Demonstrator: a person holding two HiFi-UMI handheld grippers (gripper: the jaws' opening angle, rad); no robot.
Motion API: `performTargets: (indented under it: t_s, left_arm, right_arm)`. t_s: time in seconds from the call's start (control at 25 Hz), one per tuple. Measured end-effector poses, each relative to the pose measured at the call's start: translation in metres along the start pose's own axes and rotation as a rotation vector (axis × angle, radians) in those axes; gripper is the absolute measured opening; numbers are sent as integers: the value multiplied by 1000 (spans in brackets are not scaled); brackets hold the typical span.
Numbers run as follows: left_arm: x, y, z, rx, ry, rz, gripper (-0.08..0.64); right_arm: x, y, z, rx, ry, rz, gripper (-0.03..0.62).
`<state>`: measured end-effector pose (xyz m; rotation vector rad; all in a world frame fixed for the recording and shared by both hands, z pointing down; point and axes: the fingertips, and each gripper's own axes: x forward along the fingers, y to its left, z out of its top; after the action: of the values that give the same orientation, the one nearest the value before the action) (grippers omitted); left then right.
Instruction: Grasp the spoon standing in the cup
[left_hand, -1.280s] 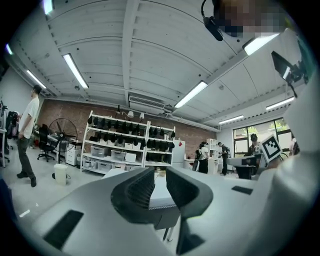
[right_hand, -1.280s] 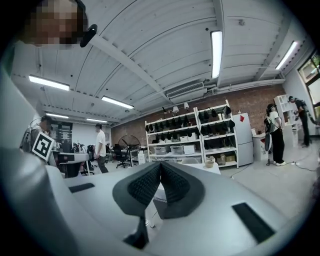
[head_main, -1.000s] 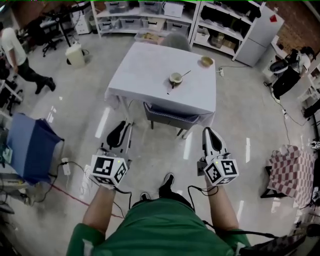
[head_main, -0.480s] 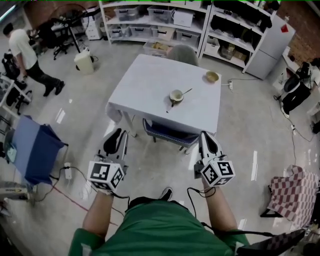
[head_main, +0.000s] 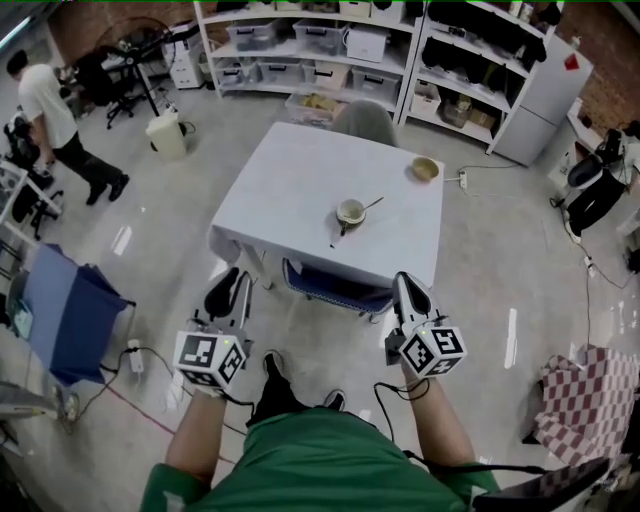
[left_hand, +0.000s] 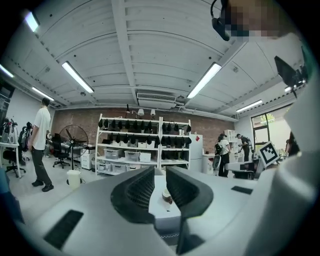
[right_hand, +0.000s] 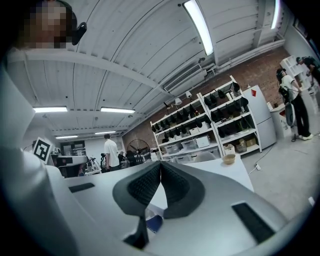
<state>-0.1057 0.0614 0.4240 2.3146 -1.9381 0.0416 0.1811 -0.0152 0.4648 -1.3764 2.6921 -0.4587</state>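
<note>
the table (head_main: 290, 180) is now seen nearer in the head view than a second ago, because the person has been brought forward by a step (one foot (head_main: 274, 366) is set ahead between the arms). the approach is judged to be still under way, and no reach has been started yet. one table is counted, covered with a white cloth. two chairs are counted: one (head_main: 362, 118) behind the table and one (head_main: 335, 283) pushed under its near edge. two grippers are held low before that edge, well apart from the cup. the left gripper (head_main: 228, 282) is kept slightly spread, with nothing between the jaws. the right gripper (head_main: 404, 284) is pressed together on nothing. one bowl (head_main: 426, 168) is placed near the far right corner. one cup (head_main: 350, 212) is found on the right half of the table. one spoon (head_main: 373, 204) is leaned in it, with the handle toward the bowl.
</note>
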Motion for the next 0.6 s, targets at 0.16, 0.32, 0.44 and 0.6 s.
performTargets:
  t_s: [0.16,0.32,0.44,0.6]
  left_arm:
    - [48,22,-11,-22,5,-70,83]
    - [107,60,-16,-21,7,-156,83]
    - [162,97,-3,-43,6,-205,83]
    - [220,139,15,-57,13,-293,83]
  right_arm:
    - [36,-10,-7,11,14,-36,23]
    - [86,-19,-17,33,22,-104,25]
    - [129,-29,-12,54,27,-169,25]
    - [184,-32,-1,90,22,-250,25]
